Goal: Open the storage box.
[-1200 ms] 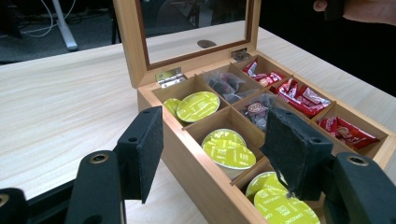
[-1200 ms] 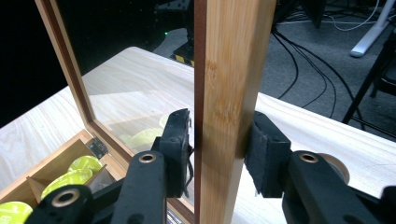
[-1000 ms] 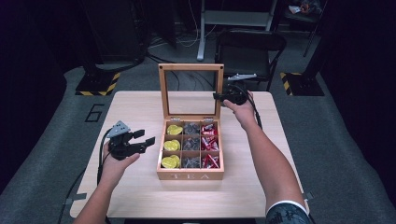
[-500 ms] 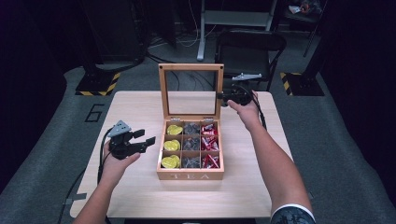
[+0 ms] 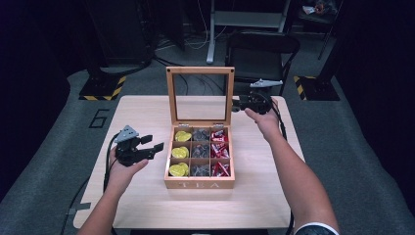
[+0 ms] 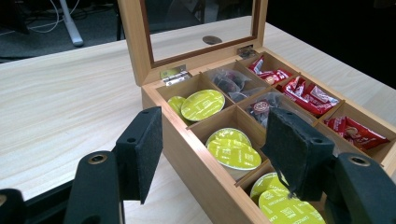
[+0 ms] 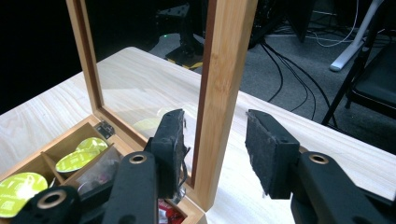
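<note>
A wooden tea box point(image 5: 199, 185) stands mid-table with its glass lid point(image 5: 200, 70) raised upright. Yellow-green capsules point(image 5: 179, 152) fill its left column, dark sachets point(image 5: 200, 152) the middle, red packets point(image 5: 219, 151) the right. My right gripper point(image 5: 236, 104) is at the lid's right edge. In the right gripper view its jaws point(image 7: 215, 126) straddle the lid's wooden side rail point(image 7: 229, 56); the right pad point(image 7: 266, 140) stands apart from the wood. My left gripper point(image 5: 154, 143) hovers open just left of the box with nothing between its pads point(image 6: 144, 140); the box wall point(image 6: 196, 163) lies ahead of it.
The light wooden table point(image 5: 142, 112) has bare room left, right and in front of the box. A black chair point(image 5: 262, 49) stands behind the far edge. Yellow-black striped bases point(image 5: 103, 90) sit on the floor beyond. A cable point(image 5: 105, 171) trails from the left gripper.
The right hand has shifted slightly along the lid's right edge, and its grey top plate now shows. The lid stays upright. The left hand has not moved.
</note>
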Tool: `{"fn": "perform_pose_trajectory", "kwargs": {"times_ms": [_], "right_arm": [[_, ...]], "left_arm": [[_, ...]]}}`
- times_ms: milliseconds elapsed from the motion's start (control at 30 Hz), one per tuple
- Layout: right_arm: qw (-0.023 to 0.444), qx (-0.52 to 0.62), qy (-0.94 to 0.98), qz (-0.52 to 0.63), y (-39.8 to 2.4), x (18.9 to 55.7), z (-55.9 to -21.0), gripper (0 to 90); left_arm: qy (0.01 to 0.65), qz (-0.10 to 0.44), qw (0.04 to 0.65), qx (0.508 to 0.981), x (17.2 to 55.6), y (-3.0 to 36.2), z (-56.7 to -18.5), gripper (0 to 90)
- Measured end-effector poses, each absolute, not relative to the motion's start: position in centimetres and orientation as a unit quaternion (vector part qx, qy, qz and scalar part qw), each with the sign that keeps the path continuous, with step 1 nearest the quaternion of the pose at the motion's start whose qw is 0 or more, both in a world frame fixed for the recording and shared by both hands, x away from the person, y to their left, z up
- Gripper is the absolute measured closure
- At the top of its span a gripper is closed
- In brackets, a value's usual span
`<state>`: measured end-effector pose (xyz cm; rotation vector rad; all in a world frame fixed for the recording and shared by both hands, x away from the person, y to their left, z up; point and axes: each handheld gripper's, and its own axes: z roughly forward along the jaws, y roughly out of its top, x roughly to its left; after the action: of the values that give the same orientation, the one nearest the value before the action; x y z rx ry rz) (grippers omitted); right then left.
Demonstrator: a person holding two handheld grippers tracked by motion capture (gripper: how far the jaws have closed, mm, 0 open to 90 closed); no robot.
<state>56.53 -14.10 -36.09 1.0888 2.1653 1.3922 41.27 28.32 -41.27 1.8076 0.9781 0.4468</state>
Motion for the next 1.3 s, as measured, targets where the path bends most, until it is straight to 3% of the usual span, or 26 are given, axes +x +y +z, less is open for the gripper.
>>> {"fn": "perform_pose_trajectory", "kwargs": {"times_ms": [1300], "right_arm": [[0.175, 0.329, 0.782, 0.499, -13.3, 48.2, -37.6, 53.4]], "left_arm": [[0.401, 0.188, 0.494, 0.748, 41.4, 28.3, -41.4, 37.7]]}}
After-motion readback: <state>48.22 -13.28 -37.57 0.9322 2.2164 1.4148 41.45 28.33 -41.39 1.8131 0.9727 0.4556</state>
